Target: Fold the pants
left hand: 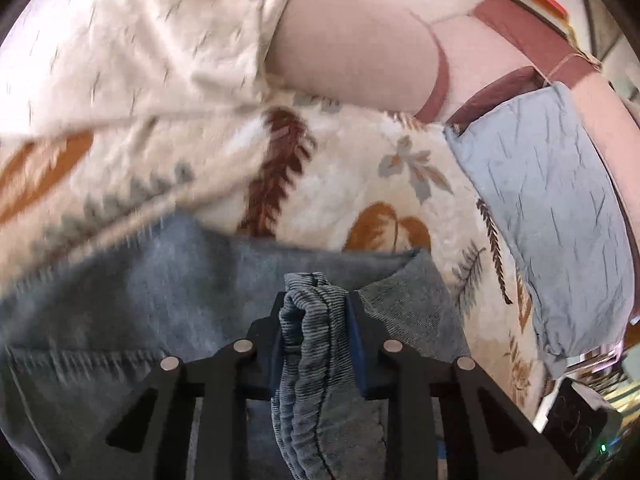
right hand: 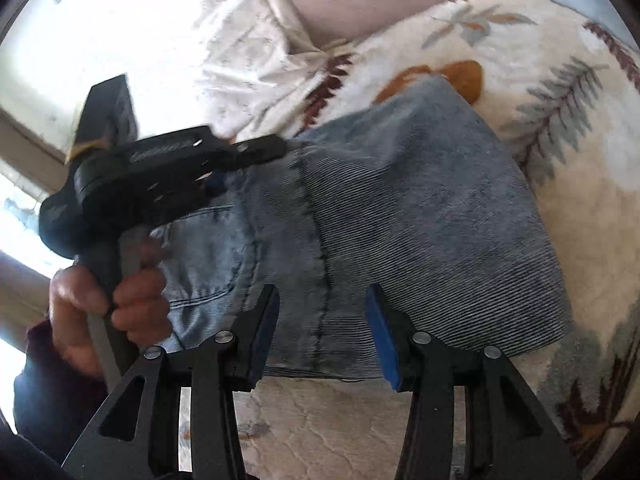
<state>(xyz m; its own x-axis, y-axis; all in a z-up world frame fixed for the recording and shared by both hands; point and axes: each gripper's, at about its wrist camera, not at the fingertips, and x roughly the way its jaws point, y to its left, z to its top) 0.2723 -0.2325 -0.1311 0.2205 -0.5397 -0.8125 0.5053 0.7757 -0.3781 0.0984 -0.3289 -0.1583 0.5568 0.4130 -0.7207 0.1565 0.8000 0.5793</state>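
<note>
Blue denim pants point(right hand: 400, 220) lie folded on a leaf-patterned blanket point(right hand: 540, 80). My left gripper point(left hand: 316, 300) is shut on a bunched edge of the pants point(left hand: 312, 360) and holds it above the rest of the denim point(left hand: 160, 280). In the right wrist view the left gripper point(right hand: 276, 146) reaches in from the left at the pants' far edge, a hand on its handle. My right gripper point(right hand: 324, 336) is open, its blue-padded fingers point(right hand: 382, 336) astride the near edge of the pants, not closed on them.
The cream blanket point(left hand: 340, 160) covers the bed. A pale blue pillow point(left hand: 552, 208) lies at the right. A white crumpled cloth point(right hand: 248, 52) and a pinkish bolster point(left hand: 360, 48) lie beyond the pants. A dark device point(left hand: 576, 428) sits at the lower right.
</note>
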